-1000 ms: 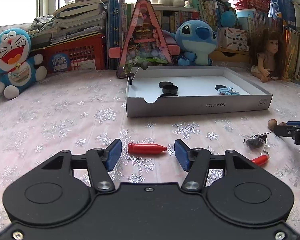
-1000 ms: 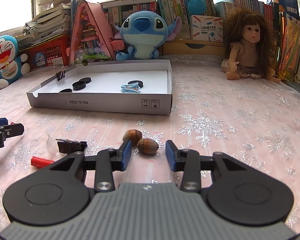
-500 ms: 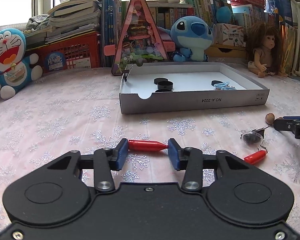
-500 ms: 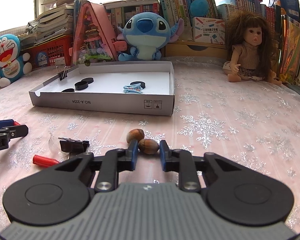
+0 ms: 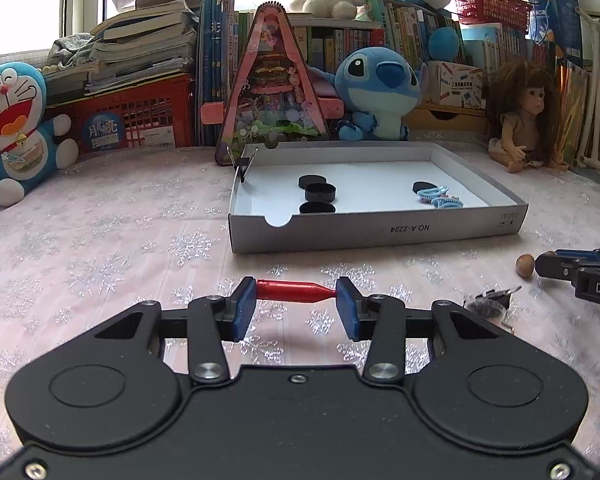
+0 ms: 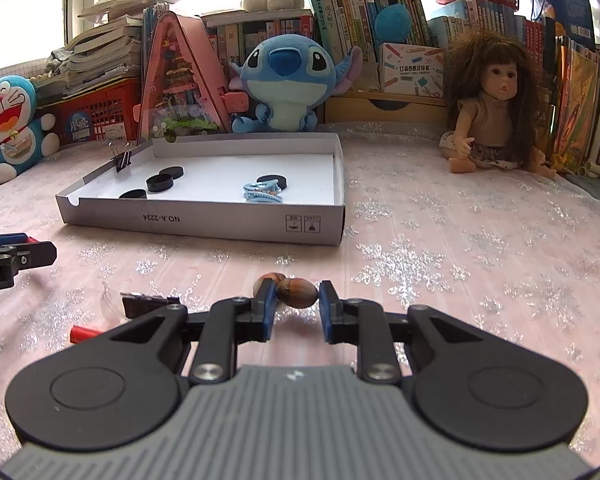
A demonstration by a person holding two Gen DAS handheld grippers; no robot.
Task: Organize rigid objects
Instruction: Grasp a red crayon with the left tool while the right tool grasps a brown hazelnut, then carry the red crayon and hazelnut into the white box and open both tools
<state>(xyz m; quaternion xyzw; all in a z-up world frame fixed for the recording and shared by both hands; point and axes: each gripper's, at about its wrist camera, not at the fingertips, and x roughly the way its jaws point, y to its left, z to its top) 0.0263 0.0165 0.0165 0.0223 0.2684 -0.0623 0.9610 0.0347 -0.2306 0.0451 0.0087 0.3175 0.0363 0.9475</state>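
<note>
The left gripper [image 5: 296, 298] clamps a red bullet-shaped piece [image 5: 294, 291] end to end between its blue pads, the piece lying crosswise just above the snowflake-patterned table [image 5: 100, 248]. The right gripper [image 6: 297, 300] is pinched narrowly on a brown hazelnut [image 6: 298, 292], while a second hazelnut [image 6: 265, 281] sits touching it just to the left and slightly farther off. Beyond both, the white cardboard tray [image 5: 376, 229] holds black caps [image 5: 320, 192] and a blue hair clip [image 5: 438, 197], with a binder clip [image 6: 121, 160] on its far left corner. Another red piece [image 6: 85, 333] and a black clip [image 6: 144, 305] lie near left of the right gripper.
</note>
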